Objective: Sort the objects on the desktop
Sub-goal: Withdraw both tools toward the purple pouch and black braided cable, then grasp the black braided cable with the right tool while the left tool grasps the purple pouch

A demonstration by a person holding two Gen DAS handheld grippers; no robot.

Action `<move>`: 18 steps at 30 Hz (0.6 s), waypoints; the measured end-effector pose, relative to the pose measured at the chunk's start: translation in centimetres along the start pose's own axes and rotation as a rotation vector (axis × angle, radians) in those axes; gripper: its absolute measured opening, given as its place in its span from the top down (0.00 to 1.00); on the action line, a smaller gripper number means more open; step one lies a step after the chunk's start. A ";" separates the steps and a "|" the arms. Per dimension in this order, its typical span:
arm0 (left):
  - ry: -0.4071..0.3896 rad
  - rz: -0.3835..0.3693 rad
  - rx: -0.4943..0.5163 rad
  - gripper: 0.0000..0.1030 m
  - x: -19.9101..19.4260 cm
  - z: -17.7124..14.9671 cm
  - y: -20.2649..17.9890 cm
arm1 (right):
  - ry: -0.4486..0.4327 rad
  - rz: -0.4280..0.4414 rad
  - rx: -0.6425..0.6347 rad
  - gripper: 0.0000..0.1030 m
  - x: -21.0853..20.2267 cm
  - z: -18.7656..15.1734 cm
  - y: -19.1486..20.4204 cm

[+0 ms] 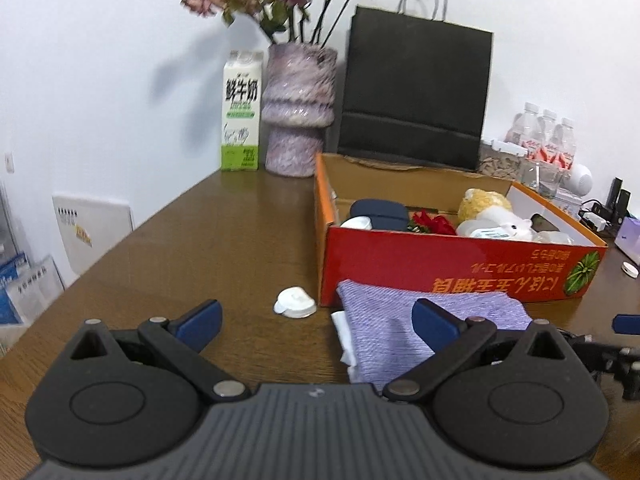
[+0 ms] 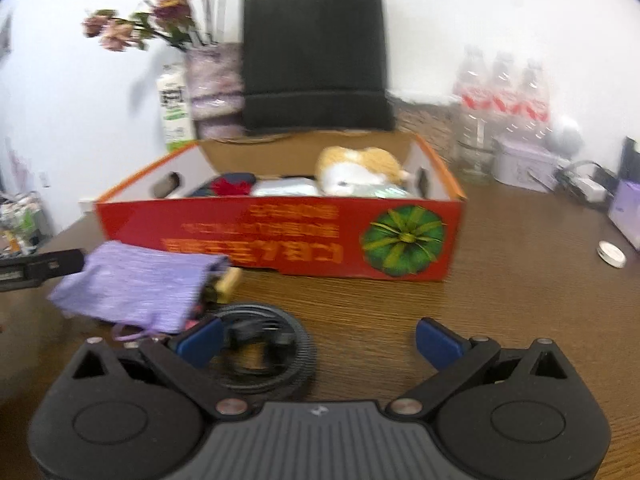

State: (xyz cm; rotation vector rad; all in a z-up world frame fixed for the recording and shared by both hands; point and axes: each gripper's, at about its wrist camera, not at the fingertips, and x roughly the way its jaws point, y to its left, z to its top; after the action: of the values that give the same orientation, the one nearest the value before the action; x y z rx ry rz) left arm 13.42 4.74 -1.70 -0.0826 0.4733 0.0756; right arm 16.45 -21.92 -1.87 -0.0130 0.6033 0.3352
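Left hand-held gripper [image 1: 316, 322]: blue pads spread wide, empty, low over the brown wooden bench [image 1: 200, 248]. Right hand-held gripper [image 2: 318, 340]: likewise wide, empty.

Lilac knitted drawstring pouch [image 1: 420, 320]: on bench, against red cardboard box [image 1: 440, 260]. Probably soft, light, limp; pinch a bunched edge.

Coiled black cable [image 2: 264, 352]: springy; grip across the bundle.

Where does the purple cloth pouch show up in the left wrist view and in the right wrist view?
Left wrist: the purple pouch lies lower centre-right, partly behind the right finger.
Right wrist: the pouch lies lower left, beside a coiled black cable.
Shared landmark: the red box just behind it.
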 end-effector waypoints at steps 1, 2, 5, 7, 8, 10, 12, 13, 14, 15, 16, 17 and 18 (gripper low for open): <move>-0.004 0.002 0.009 0.00 -0.1 0.0 -0.3 | 0.002 0.012 -0.011 0.00 -0.2 0.0 0.5; -0.009 0.005 0.016 0.00 -0.3 -0.1 -0.6 | 0.009 0.020 -0.027 0.00 -0.2 -0.1 0.9; -0.018 0.005 0.030 0.00 -0.5 -0.2 -1.4 | 0.028 0.025 -0.070 0.00 0.0 -0.3 2.2; -0.018 0.001 0.037 0.00 -0.6 -0.3 -1.9 | 0.040 0.025 -0.072 0.00 0.0 -0.5 2.6; -0.016 0.001 0.039 0.00 -0.6 -0.3 -2.1 | 0.044 0.025 -0.068 0.00 0.1 -0.5 2.6; -0.013 -0.001 0.042 0.00 -0.6 -0.4 -2.5 | 0.053 0.023 -0.053 0.00 0.4 -0.5 2.5; -0.013 -0.004 0.048 0.00 -0.7 -0.5 -2.8 | 0.082 0.027 -0.032 0.01 1.1 -0.4 2.4; -0.013 -0.006 0.051 0.00 -0.8 -0.6 -2.9 | 0.090 0.024 -0.027 0.01 1.4 -0.5 2.3; -0.013 -0.011 0.054 0.00 -0.8 -0.6 -3.0 | 0.090 0.029 -0.021 0.01 1.5 -0.5 2.3; -0.014 -0.014 0.056 0.00 -0.8 -0.6 -3.0 | 0.091 0.031 -0.021 0.02 1.5 -0.5 2.3; -0.013 -0.014 0.057 0.00 -0.9 -0.6 -3.0 | 0.091 0.032 -0.023 0.02 1.5 -0.5 2.4; -0.012 -0.012 0.057 0.00 -0.9 -0.6 -3.0 | 0.089 0.040 -0.024 0.05 1.5 -0.6 2.4; -0.008 -0.011 0.056 0.00 -0.8 -0.6 -3.0 | 0.087 0.050 -0.025 0.11 1.4 -0.6 2.5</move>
State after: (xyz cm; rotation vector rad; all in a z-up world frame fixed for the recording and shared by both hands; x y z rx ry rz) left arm 12.66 1.63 -1.70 -0.0304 0.4662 0.0520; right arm 16.44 -19.24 -2.89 -0.0368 0.6860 0.3923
